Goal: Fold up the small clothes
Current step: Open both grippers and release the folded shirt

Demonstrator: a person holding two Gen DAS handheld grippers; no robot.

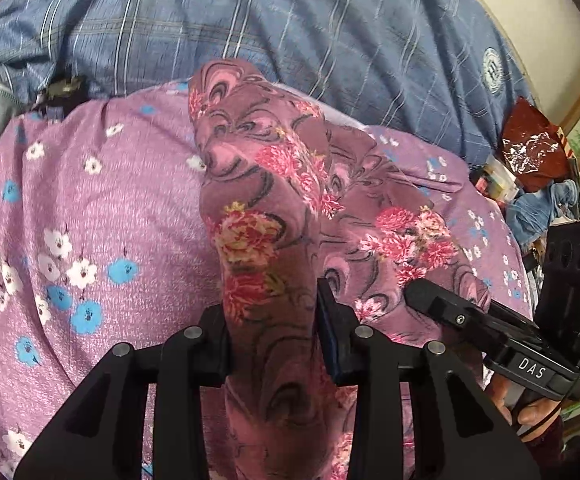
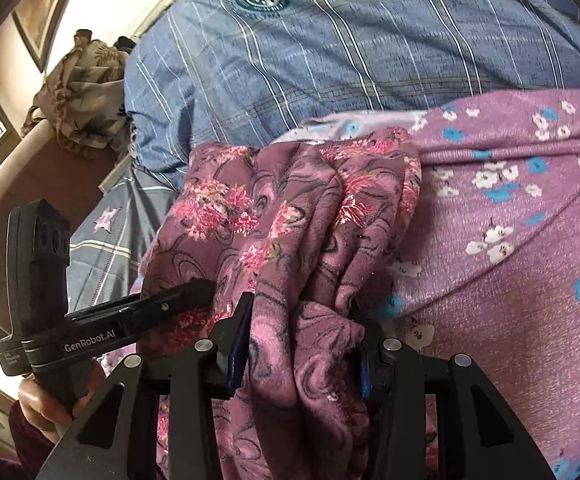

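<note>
- Mauve floral garment [image 1: 286, 216]: dusty-rose cloth printed with pink and yellow flower clusters and dark swirls, bunched into thick folds. It lies on top of the purple flowered cloth, with its near end gathered into both grippers.
- Left gripper [image 1: 274, 332]: black two-finger tool, jaws clenched on a thick roll of the mauve floral garment, the cloth filling the gap between the pads.
- Right gripper [image 2: 302, 344]: black two-finger tool with blue pad edges, jaws clamped on another gathered fold of the same garment. In the left wrist view it shows just right of the garment, lettered "DAS", its tip touching the cloth.
- Hand [image 2: 46, 404]: grips the left gripper's handle, left of the garment, with a dark red sleeve below it.
- Purple flowered cloth [image 1: 90, 216]: lilac fabric with white and blue blossoms, spread directly under the garment and reaching out to either side.
- Blue striped cloth [image 2: 330, 48]: slate-blue fabric with pale lines and a round teal crest, lying beyond the garment, partly under the purple flowered cloth.
- Red foil packet [image 1: 534, 148]: crinkled, well to the right of the garment, among blurred clutter.
- Brown leaf-print cloth [image 2: 82, 96]: heaped far beyond the garment's left side.
</note>
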